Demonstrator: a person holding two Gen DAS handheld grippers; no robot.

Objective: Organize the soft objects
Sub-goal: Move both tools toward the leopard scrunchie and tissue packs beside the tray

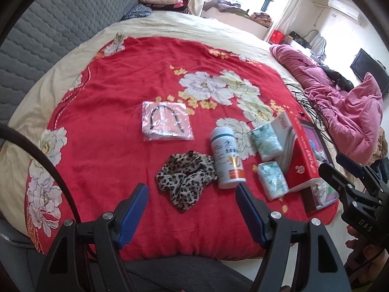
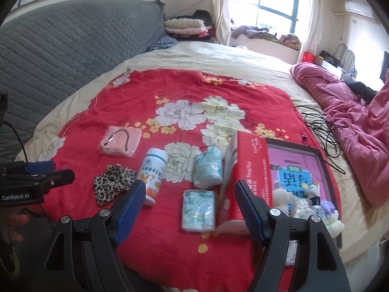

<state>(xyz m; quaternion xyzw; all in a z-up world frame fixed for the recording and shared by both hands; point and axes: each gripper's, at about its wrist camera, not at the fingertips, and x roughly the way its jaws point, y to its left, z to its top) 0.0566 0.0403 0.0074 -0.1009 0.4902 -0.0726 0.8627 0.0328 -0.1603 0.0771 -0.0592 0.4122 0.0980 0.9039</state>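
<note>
On the red flowered blanket (image 1: 116,92) lie a leopard-print cloth (image 1: 184,182), a pink item in a clear bag (image 1: 166,121), a white bottle (image 1: 227,157) on its side and two tissue packs (image 1: 266,144) (image 1: 273,180). My left gripper (image 1: 190,196) hovers open just short of the leopard cloth, nothing between its blue pads. My right gripper (image 2: 189,192) is open too, above the nearer tissue pack (image 2: 199,210), with the second pack (image 2: 209,168) beyond. The leopard cloth (image 2: 113,182), the bottle (image 2: 153,175) and the pink bag (image 2: 120,141) lie to its left.
A red box (image 2: 252,168) with its lid up stands right of the tissue packs, holding a book and small soft toys (image 2: 313,206). Black cables (image 2: 321,129) and a pink quilt (image 2: 359,131) lie further right. A grey quilted headboard (image 1: 60,29) bounds the left.
</note>
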